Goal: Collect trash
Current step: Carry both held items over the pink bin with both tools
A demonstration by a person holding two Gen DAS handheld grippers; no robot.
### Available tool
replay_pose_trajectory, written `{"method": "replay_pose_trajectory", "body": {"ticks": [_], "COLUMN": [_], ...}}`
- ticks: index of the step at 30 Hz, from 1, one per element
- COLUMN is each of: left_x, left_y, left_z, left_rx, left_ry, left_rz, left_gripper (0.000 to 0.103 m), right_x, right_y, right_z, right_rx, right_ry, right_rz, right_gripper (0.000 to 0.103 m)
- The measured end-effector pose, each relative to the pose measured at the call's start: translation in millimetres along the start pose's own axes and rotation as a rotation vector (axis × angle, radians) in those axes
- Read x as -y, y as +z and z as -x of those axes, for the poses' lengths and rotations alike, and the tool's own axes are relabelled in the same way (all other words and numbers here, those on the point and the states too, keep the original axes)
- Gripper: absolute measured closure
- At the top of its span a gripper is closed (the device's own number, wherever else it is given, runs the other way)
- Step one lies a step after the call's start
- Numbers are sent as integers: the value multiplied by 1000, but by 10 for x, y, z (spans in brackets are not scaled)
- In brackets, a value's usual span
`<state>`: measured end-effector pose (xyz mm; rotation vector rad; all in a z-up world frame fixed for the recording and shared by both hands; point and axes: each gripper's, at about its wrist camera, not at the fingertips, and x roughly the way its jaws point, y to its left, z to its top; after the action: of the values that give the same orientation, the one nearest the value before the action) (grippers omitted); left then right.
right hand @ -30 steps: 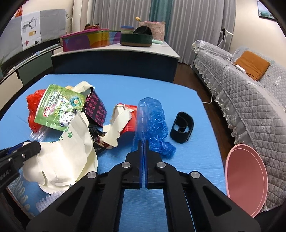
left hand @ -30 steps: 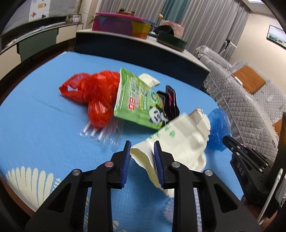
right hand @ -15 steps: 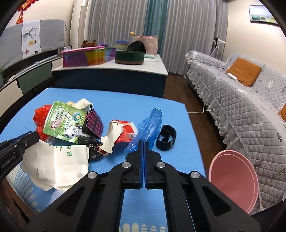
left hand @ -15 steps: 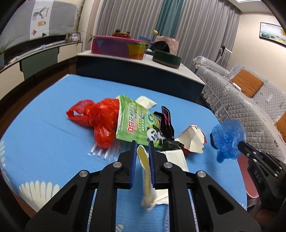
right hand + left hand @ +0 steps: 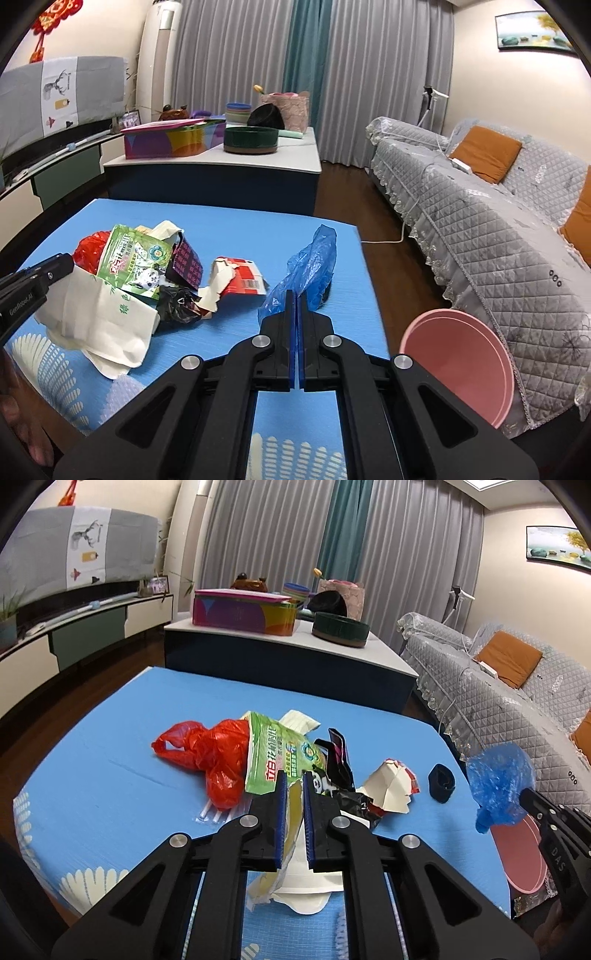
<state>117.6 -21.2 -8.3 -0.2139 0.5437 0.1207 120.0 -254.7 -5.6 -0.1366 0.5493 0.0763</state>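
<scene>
The left hand-held gripper [image 5: 294, 775] is closing its jaws on a cream paper bag [image 5: 107, 325]. The right hand-held gripper [image 5: 296, 295] pinches a blue plastic bag [image 5: 314, 262] above the blue surface [image 5: 110, 746], near the remaining trash pile [image 5: 288, 760].

a crumpled cream paper bag [image 5: 107, 325] with green print hangs at lower left. a blue plastic bag [image 5: 310, 266] rises at centre. a red bag [image 5: 210, 753], green snack packet [image 5: 280, 760] and what may be a torn carton [image 5: 391, 794] lie mid-frame.
</scene>
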Motion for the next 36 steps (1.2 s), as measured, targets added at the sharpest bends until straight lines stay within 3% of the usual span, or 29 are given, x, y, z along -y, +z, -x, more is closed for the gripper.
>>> {"method": "replay_pose_trajectory", "body": {"ticks": [10, 20, 36], "left_x": [146, 389, 1134], "left_y": [93, 271, 501], "left_z": [167, 353, 398], "left_rx": [53, 58, 41], "left_ry": [14, -22, -156], "left_rz": [-73, -153, -234], "left_gripper": [95, 95, 95], "right_x": [208, 437, 1118], "right_y": [-23, 21, 178], "right_z": [153, 353, 493], "right_rx": [15, 56, 69], "right_ry": [-23, -20, -72], "right_rz": [-43, -90, -171], "right_gripper": [102, 102, 102]}}
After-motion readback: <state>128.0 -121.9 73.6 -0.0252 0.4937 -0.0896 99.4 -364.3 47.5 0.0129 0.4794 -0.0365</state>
